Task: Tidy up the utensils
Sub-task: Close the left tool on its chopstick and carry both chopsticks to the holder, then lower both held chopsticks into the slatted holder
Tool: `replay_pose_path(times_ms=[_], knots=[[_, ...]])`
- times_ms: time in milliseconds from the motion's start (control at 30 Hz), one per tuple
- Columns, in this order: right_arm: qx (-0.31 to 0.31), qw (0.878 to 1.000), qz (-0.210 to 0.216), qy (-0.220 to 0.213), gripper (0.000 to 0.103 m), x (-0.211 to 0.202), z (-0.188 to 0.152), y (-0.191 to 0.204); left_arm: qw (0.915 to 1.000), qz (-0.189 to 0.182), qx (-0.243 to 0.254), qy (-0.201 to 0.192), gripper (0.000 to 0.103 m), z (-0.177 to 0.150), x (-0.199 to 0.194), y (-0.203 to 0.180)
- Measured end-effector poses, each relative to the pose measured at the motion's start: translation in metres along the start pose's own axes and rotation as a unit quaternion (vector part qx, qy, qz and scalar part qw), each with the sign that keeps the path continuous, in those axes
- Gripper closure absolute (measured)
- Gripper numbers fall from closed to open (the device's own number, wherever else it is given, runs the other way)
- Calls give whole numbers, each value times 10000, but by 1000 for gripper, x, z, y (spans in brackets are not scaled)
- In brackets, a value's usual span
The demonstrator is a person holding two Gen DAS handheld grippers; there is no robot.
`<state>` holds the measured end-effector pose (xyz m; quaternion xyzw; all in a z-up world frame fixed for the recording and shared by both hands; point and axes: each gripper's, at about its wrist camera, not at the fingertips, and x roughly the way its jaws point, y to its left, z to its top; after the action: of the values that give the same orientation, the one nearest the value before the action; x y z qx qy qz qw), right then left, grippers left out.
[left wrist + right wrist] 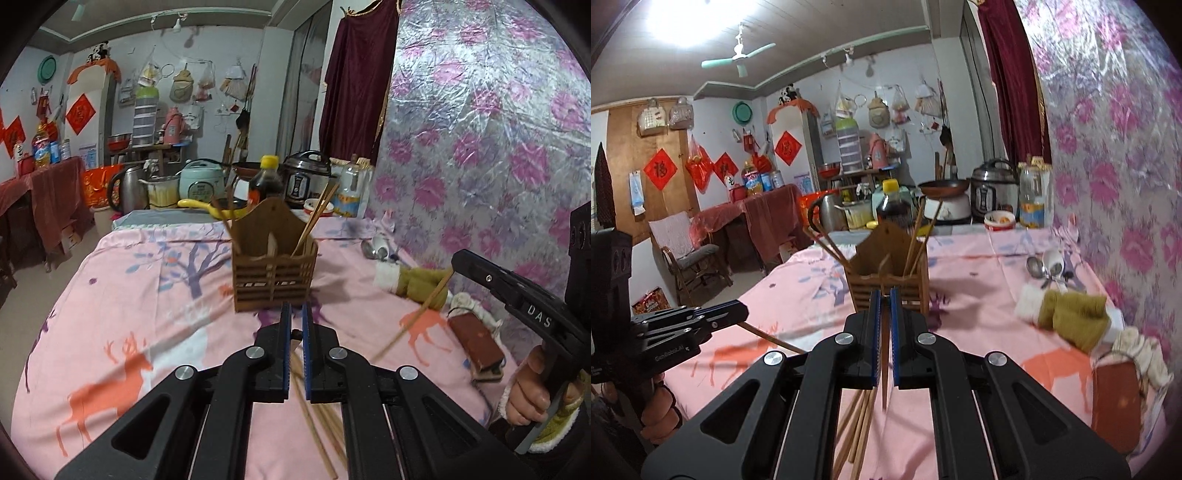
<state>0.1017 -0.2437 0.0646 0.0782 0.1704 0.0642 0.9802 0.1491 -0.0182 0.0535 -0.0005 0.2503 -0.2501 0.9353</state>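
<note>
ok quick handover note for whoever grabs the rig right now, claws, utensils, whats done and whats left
Left claw: shut on one chopstick.
Right claw: shut on one chopstick that hangs down from it.
Both are raised over the pink cloth, short of the wooden utensil holder.
Done: a few chopsticks already stand in the holder.
Left: drop in the two held ones, then the loose chopsticks on the cloth near you. Spoons lie by the right wall.
</note>
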Motion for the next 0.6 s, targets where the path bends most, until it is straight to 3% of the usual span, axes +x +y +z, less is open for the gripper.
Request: replay_pose_path(times_ms=[400,600], knots=[[-165,9998,111,-32,97,32,37,6,9997,-206,108,80,97,48,27,3],[-220,9996,108,-141,97,58,69,12,9993,-203,241,-186,97,98,25,4]])
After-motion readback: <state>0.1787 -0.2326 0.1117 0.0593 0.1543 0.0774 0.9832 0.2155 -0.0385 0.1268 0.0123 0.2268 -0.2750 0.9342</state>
